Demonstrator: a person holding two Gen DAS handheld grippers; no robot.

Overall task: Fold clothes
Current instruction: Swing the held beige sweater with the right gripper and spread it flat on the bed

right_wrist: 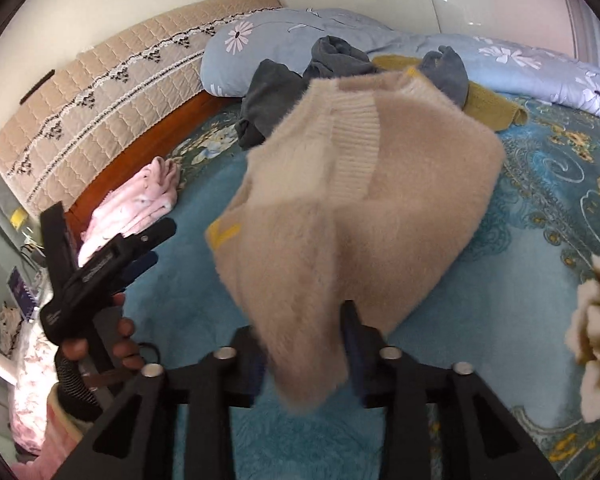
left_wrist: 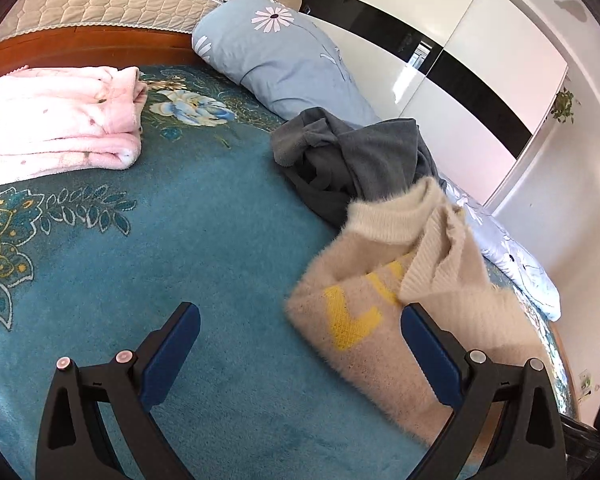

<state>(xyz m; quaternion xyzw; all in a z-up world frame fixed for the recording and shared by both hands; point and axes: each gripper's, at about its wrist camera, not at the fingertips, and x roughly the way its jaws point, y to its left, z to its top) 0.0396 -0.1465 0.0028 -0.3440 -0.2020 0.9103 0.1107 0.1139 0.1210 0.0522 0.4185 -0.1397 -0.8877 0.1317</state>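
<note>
left gripper (left_wrist: 300,344): jaws wide, holding nothing, over teal plush bedspread (left_wrist: 204,232) | right gripper (right_wrist: 304,356): jaws partly open, fuzzy beige sweater (right_wrist: 360,200) between them, grip unclear | sweater at 2 o'clock of left gripper, grey garment (left_wrist: 352,156) beyond

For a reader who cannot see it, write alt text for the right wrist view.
A fuzzy beige sweater hangs blurred between the right gripper's parted fingers, above a teal floral blanket. Behind lie grey clothes and a pink folded garment.

Sweater (left_wrist: 384,300) on blanket (left_wrist: 204,248), folded garment (left_wrist: 56,120) left, clothes heap (left_wrist: 352,156) behind.
</note>
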